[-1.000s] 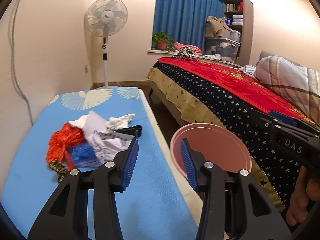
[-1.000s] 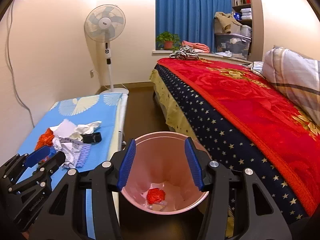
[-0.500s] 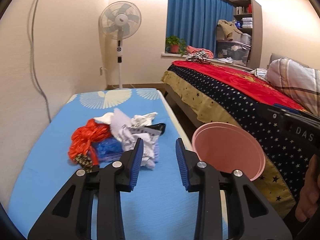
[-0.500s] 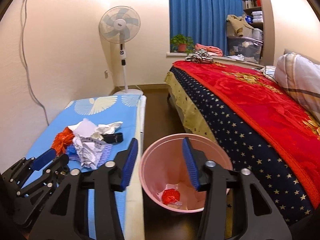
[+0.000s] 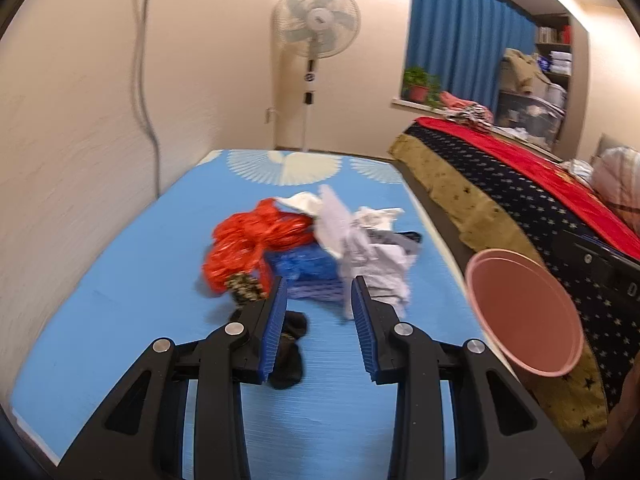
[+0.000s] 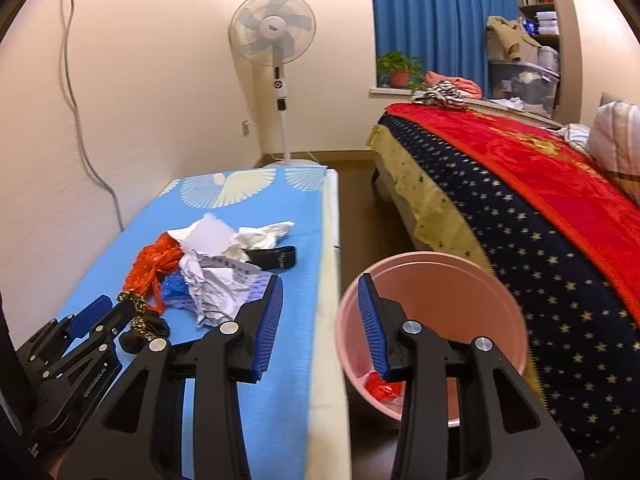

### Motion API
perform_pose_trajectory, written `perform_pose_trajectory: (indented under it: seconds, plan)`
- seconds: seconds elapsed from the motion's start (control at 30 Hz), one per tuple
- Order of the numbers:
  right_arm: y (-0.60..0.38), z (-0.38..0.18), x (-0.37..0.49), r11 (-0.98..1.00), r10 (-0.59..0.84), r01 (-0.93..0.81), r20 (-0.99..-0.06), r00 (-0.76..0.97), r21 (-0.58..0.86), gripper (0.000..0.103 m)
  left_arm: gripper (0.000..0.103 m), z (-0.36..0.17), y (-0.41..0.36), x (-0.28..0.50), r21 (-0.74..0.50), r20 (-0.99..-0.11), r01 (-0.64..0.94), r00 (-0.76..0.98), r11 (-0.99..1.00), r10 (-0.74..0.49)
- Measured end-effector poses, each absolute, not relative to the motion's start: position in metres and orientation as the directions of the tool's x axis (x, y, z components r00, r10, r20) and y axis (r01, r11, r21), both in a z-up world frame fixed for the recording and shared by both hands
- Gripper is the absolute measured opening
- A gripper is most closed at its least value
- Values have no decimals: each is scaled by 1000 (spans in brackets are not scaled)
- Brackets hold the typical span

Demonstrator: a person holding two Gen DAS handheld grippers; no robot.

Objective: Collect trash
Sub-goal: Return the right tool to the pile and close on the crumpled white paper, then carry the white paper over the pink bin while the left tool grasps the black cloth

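A trash pile lies on the blue mat point(image 5: 120, 280): a red plastic bag point(image 5: 248, 244), a blue wrapper point(image 5: 304, 266), crumpled white paper point(image 5: 372, 256) and a black sock point(image 5: 290, 344). My left gripper point(image 5: 318, 300) is open and empty just in front of the blue wrapper. My right gripper point(image 6: 320, 300) is open and empty, straddling the mat edge and the rim of the pink bin point(image 6: 460, 280). The bin holds red trash point(image 6: 378, 388). The pile also shows in the right wrist view point(image 6: 208, 276), with the left gripper point(image 6: 92, 316) beside it.
The pink bin point(image 5: 524, 312) stands on the floor between the mat and a bed with a red and starred cover point(image 6: 540, 200). A standing fan point(image 5: 316, 28) is behind the mat. A cable point(image 5: 144, 80) runs down the left wall.
My left gripper has swung left and forward, from near the bin to right before the pile. My right gripper has shifted left, off the bin's centre towards the mat edge.
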State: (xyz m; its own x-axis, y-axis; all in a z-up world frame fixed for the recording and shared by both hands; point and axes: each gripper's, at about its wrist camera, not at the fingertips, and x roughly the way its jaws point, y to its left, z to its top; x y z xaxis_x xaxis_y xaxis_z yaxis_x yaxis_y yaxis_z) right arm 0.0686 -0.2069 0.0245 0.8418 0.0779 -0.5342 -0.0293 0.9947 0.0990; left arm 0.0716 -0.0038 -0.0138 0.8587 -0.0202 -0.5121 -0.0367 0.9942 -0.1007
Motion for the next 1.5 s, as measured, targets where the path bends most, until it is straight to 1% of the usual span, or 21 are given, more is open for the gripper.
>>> perform_pose_trajectory:
  seconds: [0.17,0.43,0.57,0.97,1.03,1.07,1.1,1.13,1.17,1.2,1.23,1.27,1.5]
  plan:
    - [-192,10,85,987,139,-67,-550,823,148,40,33,-21,13,77,-116,-519,-114,854,987,37]
    - [-157,-12,113,973,221,-142,-571,791,181,40,34,-33,27,88,-131,-553,-178,830,975,77]
    - [-147,-24,127,964,258,-163,-595,761,210,42,34,-39,36,95,-155,-575,-200,814,968,76]
    - [-126,-55,154,957,288,-182,-655,699,227,44,34,-48,38,113,-171,-612,-201,789,965,56]
    - [-126,-56,154,957,289,-184,-654,699,226,41,34,-51,39,116,-173,-622,-202,782,964,52]
    - [-125,-56,155,957,290,-188,-655,698,223,33,32,-52,39,117,-175,-628,-207,777,963,54]
    - [-125,-56,155,956,293,-195,-657,695,220,23,28,-52,40,118,-176,-632,-210,773,962,53]
    - [-124,-57,155,956,294,-199,-659,693,217,23,21,-53,40,119,-178,-636,-208,770,962,49]
    - [-123,-57,154,955,295,-207,-658,693,211,21,17,-53,40,119,-179,-641,-204,767,963,43]
    - [-122,-56,152,954,299,-216,-657,692,207,17,14,-53,39,119,-182,-642,-199,766,963,37]
    - [-121,-54,151,953,302,-224,-654,694,203,15,5,-53,39,118,-184,-641,-192,767,964,30]
    - [-120,-52,149,953,304,-231,-649,698,198,11,1,-52,38,118,-187,-639,-186,769,965,24]
    - [-129,-31,134,951,310,-232,-619,722,205,9,0,-39,34,108,-185,-610,-156,792,970,11]
